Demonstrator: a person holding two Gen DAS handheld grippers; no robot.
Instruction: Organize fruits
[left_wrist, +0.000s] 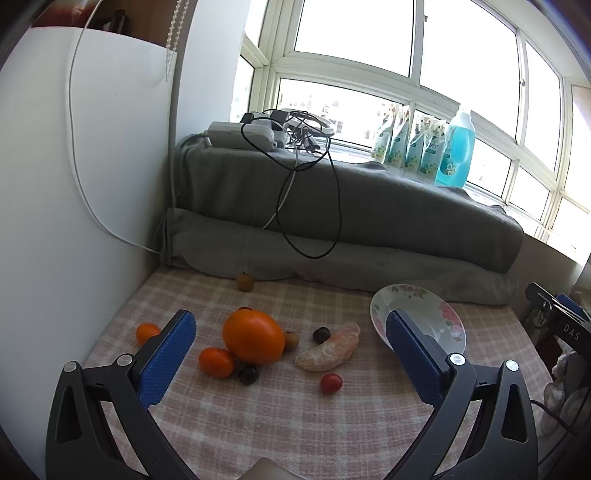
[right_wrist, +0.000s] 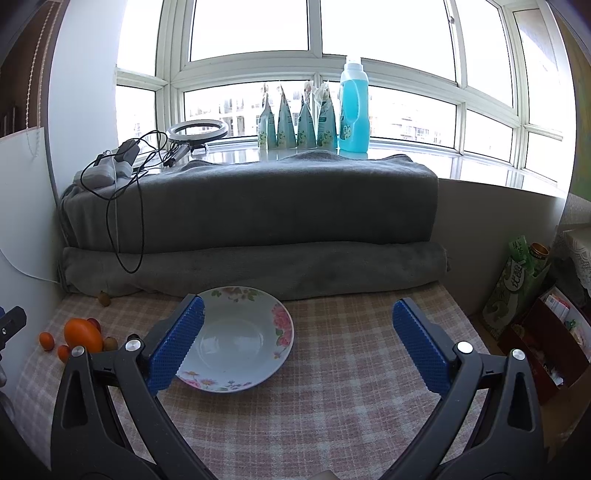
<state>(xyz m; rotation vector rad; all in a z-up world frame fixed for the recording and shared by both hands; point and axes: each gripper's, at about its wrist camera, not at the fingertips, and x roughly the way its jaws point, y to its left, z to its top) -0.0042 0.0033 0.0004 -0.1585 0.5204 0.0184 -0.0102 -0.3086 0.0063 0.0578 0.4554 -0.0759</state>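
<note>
Left gripper (left_wrist: 291, 341): jaws wide, empty, above loose fruit on the checked cloth (left_wrist: 295, 424). Right gripper (right_wrist: 297, 345): wide, empty, over the floral plate (right_wrist: 258, 380), which held nothing. Large orange (left_wrist: 253, 339) stood among small tomatoes; risk: nudging it could scatter them.

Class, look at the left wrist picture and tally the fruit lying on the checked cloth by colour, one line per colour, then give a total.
Orange whole fruit: 3, the big orange and two small ones
Brownish small fruit: 2
Dark small fruit: 2
Red small fruit: 1
Pale peeled pieces: 1 cluster
Total: 9
</note>
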